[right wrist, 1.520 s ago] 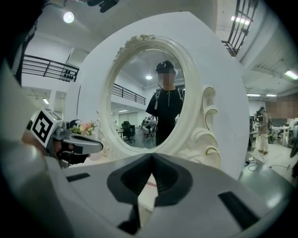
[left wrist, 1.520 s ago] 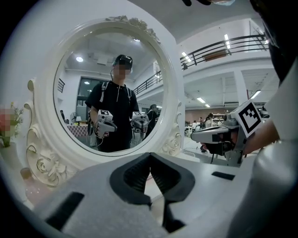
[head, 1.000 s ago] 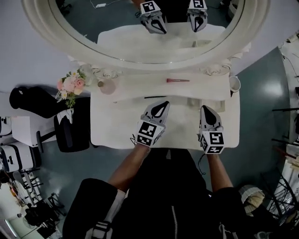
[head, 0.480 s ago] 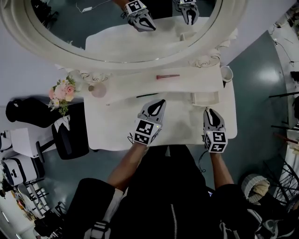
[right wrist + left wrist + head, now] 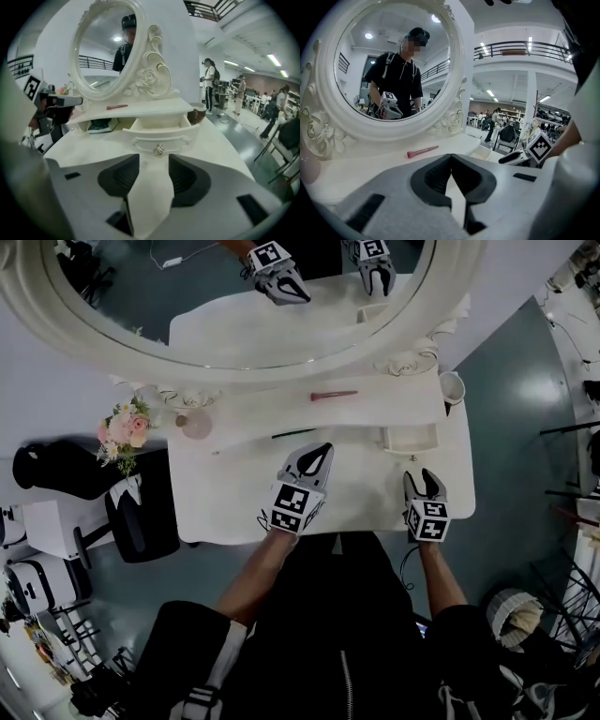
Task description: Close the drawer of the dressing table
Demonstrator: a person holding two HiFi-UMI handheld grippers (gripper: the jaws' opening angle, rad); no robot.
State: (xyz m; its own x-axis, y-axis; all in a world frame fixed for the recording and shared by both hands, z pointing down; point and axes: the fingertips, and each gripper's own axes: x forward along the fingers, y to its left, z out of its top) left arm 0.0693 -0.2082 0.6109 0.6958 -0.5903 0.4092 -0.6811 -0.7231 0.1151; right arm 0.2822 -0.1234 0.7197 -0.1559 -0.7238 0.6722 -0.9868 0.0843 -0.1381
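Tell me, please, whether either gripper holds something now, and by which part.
Nothing is held. The left gripper is shut with nothing inside; the right gripper has just been opening its jaws, which are empty and face the open drawer.

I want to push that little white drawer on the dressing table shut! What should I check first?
1. Does the small white drawer need closing? ok, it stands pulled out.
2. Is the right gripper empty? ok, its jaws have just been opening and nothing is between them.
3. Aim: ok, the drawer's metal knob shows ahead between the jaws.
4. Is the white tabletop bare up to the drawer? ok.
5. Is the left gripper out of the way? ok, it is shut and apart from the drawer.
6. Is the pink brush out of the way? ok, it lies on the white shelf.
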